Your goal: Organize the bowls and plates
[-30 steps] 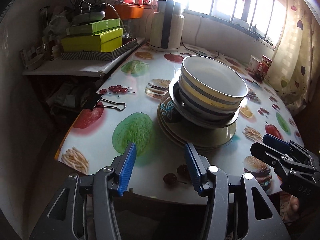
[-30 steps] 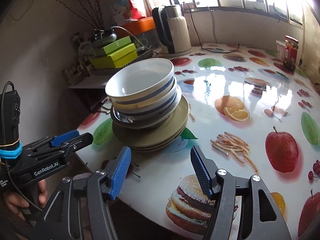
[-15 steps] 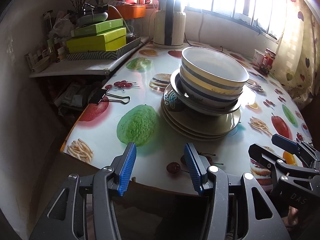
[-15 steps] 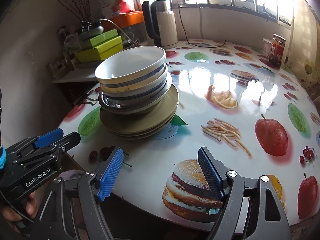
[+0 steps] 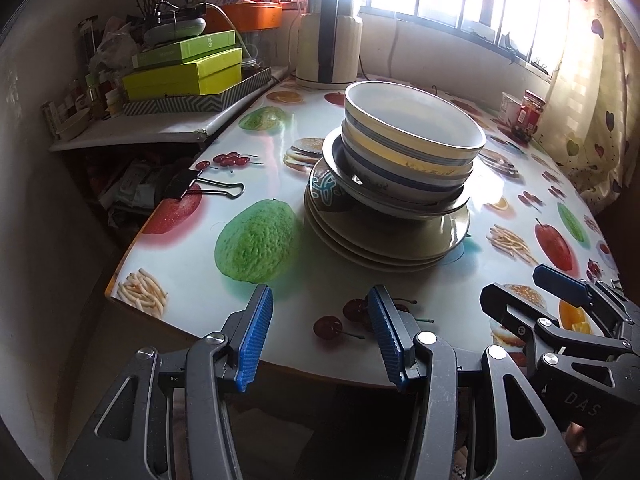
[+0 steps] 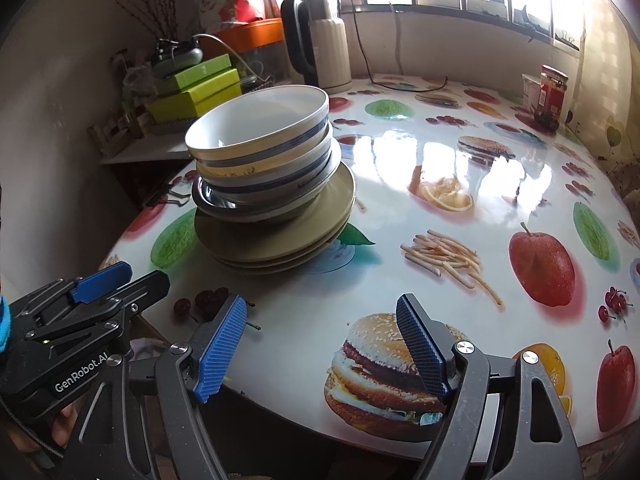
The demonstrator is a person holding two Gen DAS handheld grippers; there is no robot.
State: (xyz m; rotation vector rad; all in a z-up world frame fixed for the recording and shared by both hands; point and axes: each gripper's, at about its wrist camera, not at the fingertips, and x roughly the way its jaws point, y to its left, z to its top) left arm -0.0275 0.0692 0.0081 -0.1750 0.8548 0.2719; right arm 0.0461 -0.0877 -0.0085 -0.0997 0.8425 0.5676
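One stack of dishes stands on the fruit-print table (image 5: 192,256): several olive plates (image 5: 404,240) (image 6: 276,236) at the bottom, a shallow metal dish above them, and white bowls with blue bands (image 5: 412,140) (image 6: 260,140) on top. My left gripper (image 5: 318,334) hangs open over the table's near edge, well short of the stack, nothing between its blue pads. My right gripper (image 6: 320,344) is open too, over the printed burger at the near edge, to the right of the stack. Each gripper shows at the side of the other's view.
A black binder clip (image 5: 200,188) lies left of the stack. An electric kettle (image 6: 320,44) stands at the back, its cord trailing across the table. A red-labelled jar (image 6: 554,96) sits far right. Green boxes (image 5: 184,76) are piled on a side shelf at left.
Both grippers have drawn back toward the table's near edge, so the stack sits farther off. Jaws stay open; the dishes have not moved.
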